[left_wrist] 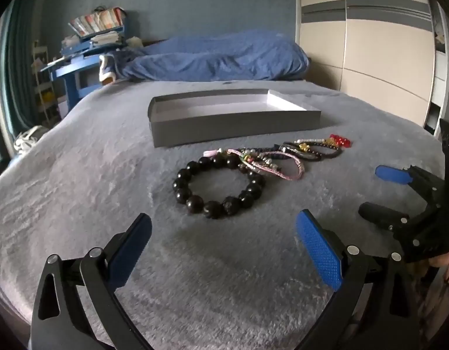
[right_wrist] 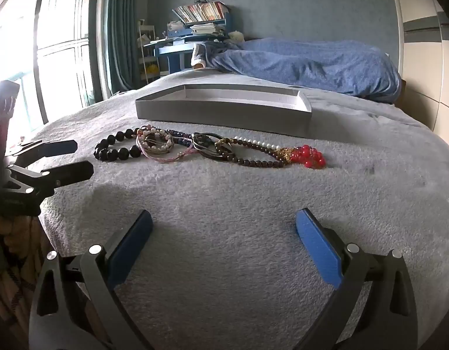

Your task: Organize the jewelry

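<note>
A row of jewelry lies on the grey blanket in front of a shallow grey box. A black bead bracelet is at the left end. Pink cord and pearl bracelets overlap it. Dark bangles, a brown bead strand and red beads follow to the right. My left gripper is open and empty, just short of the black bracelet. My right gripper is open and empty, short of the row.
A rumpled blue duvet lies behind the box. A blue desk with books stands at the far left, a wardrobe at the right, a window at the left. The bed's edge curves off on both sides.
</note>
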`<state>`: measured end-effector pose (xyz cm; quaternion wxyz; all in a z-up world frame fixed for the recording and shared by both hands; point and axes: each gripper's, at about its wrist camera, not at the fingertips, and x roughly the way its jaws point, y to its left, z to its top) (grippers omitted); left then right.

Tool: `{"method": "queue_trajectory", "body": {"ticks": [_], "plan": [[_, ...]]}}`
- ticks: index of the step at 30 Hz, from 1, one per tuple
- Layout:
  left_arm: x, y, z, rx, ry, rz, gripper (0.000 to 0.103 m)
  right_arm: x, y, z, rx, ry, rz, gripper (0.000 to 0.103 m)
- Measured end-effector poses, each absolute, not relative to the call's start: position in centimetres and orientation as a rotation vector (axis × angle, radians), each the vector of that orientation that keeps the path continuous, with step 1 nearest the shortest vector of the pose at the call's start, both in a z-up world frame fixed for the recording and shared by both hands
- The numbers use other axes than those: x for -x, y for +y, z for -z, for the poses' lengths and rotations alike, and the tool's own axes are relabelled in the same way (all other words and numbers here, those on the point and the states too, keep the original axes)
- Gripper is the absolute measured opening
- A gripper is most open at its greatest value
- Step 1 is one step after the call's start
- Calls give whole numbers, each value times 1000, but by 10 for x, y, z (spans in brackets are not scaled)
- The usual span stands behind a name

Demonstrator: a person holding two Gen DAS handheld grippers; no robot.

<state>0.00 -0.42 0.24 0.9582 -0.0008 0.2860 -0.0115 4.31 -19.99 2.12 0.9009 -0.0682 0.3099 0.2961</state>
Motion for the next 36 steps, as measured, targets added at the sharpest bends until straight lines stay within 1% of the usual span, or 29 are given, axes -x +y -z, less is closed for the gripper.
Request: {"method": "queue_trajectory", "body": {"ticks": [18,26,36], "plan": [[-5,-4,3,8,578,18,98,-43,-201,-22,140,639,-612,98],[-1,-3,-1,13,530,18,98,-36,-207,-18,124,614,-612,98],[2,-3,-4,14,494,17,98,-36,-215,-30,94,592,-604,98]]}}
